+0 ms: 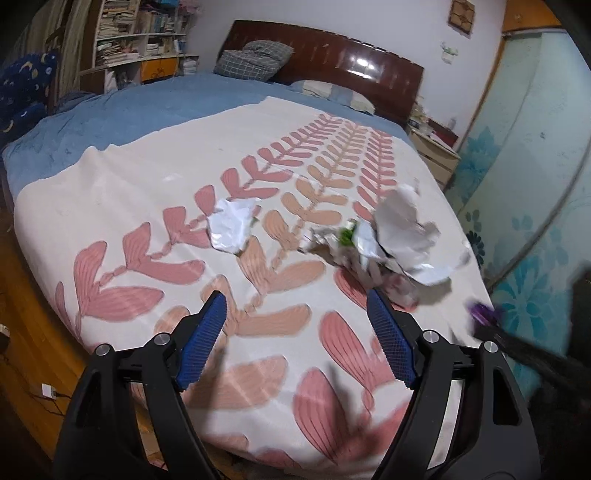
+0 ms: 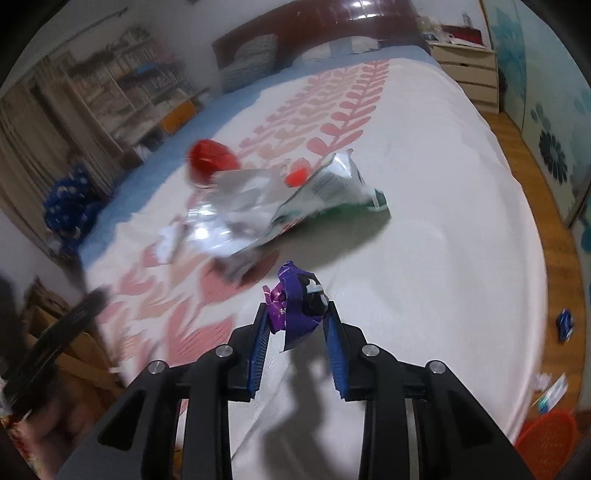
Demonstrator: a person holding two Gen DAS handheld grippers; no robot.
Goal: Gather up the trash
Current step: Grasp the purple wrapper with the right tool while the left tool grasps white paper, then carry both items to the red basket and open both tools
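My left gripper [image 1: 295, 299] is open and empty above the leaf-patterned bedspread [image 1: 147, 177]. Ahead of it lie a crumpled white-silver wrapper [image 1: 232, 225] and a pile of crumpled wrappers [image 1: 388, 240] just beyond its right finger. My right gripper [image 2: 297, 308] is shut on a purple wrapper [image 2: 295, 306], held above the bed; it shows at the right edge of the left wrist view [image 1: 482, 312]. In the right wrist view a silver and green bag [image 2: 280, 195] lies ahead with a red piece [image 2: 210, 158] behind it.
A red basket [image 2: 546, 432] stands on the wooden floor at the bed's right, with scraps [image 2: 554, 393] and a blue wrapper [image 2: 565, 323] on the floor. Pillows [image 1: 255, 59] and headboard are at the far end, bookshelves [image 1: 140, 33] left, a nightstand [image 2: 469, 70] right.
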